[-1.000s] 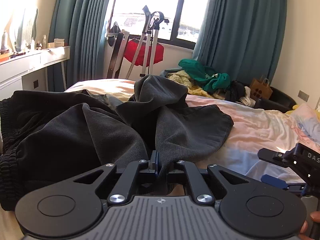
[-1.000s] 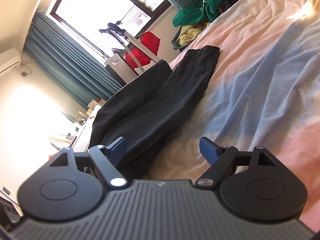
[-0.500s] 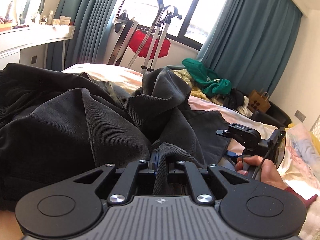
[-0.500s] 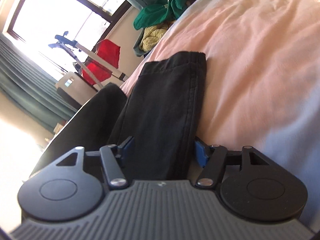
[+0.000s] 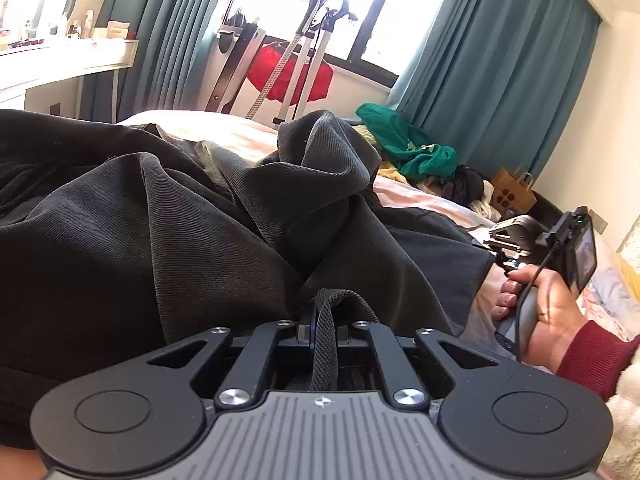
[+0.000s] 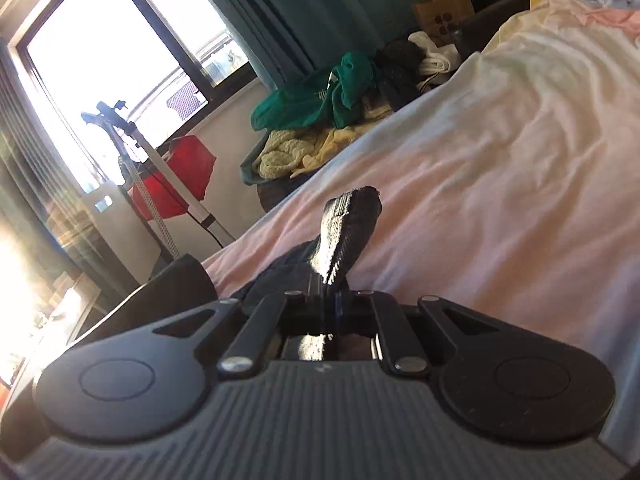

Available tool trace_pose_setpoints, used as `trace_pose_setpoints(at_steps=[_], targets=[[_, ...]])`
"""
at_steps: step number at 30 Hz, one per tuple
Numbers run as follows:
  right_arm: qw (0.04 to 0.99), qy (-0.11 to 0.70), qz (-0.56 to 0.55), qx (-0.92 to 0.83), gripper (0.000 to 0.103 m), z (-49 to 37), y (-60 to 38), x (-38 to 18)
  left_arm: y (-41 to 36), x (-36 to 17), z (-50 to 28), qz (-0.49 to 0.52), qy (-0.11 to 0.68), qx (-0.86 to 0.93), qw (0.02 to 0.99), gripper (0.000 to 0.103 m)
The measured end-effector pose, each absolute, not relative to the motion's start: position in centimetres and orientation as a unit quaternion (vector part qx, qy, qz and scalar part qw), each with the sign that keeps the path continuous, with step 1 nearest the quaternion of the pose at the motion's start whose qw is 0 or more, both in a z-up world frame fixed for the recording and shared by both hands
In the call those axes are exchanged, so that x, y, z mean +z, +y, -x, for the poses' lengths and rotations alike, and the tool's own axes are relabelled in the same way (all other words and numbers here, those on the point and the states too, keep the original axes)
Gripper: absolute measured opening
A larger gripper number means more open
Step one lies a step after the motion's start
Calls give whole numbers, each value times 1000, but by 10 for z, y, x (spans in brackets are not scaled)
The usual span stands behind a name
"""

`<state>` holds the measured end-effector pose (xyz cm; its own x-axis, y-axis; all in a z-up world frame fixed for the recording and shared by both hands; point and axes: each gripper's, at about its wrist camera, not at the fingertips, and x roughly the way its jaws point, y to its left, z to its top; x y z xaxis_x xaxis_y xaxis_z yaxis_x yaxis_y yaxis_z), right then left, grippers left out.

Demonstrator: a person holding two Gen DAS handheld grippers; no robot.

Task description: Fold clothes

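Observation:
Dark grey trousers (image 5: 168, 220) lie rumpled across the bed, filling the left wrist view. My left gripper (image 5: 320, 320) is shut on a fold of the trousers' edge, with cloth bunched between the jaws. My right gripper (image 6: 330, 300) is shut on a trouser leg hem (image 6: 348, 224), which sticks up from the jaws above the pink sheet (image 6: 500, 200). The right gripper and the hand holding it (image 5: 548, 304) also show at the right of the left wrist view.
A pile of green and yellow clothes (image 6: 320, 104) lies beyond the bed's far edge. A paper bag (image 5: 512, 194) stands by the curtain. An exercise machine with a red cover (image 5: 292, 76) stands at the window. A white desk (image 5: 60, 68) is at the left.
My right gripper moved onto the trouser leg hem and shut on it, from open. The left gripper stays shut on the cloth and has pulled it nearer, bunching the trousers.

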<state>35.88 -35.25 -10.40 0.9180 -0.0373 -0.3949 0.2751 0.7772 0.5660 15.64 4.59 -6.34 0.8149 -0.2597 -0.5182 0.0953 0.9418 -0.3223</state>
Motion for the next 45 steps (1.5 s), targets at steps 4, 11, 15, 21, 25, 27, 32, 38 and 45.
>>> trace_pose_setpoints(at_steps=[4,11,15,21,25,27,32,38,45], targets=[[932,146,-305,-132,8,-302,-384,-70,41,-60,-146,138,288,-111,941,7],[902,105,-343,-242,8,-166,-448,-58,16,-57,-123,115,290,-167,935,7],[874,140,-390,-254,8,-127,-462,-80,-1,-64,-110,84,301,-177,933,8],[827,177,-471,-252,10,-106,-472,-118,-13,-79,-99,43,322,-160,932,15],[782,171,-550,-238,12,-94,-487,-143,-12,-79,-94,30,326,-153,933,28],[773,177,-560,-239,20,-93,-489,-149,-10,-77,-92,31,331,-149,931,41],[751,181,-595,-222,45,-93,-494,-162,8,-68,-79,63,350,-140,924,65],[770,180,-574,-212,44,-99,-489,-156,76,-53,-62,220,383,-99,892,90],[773,153,-567,-238,39,-96,-501,-161,185,-88,-55,481,380,30,790,90]])
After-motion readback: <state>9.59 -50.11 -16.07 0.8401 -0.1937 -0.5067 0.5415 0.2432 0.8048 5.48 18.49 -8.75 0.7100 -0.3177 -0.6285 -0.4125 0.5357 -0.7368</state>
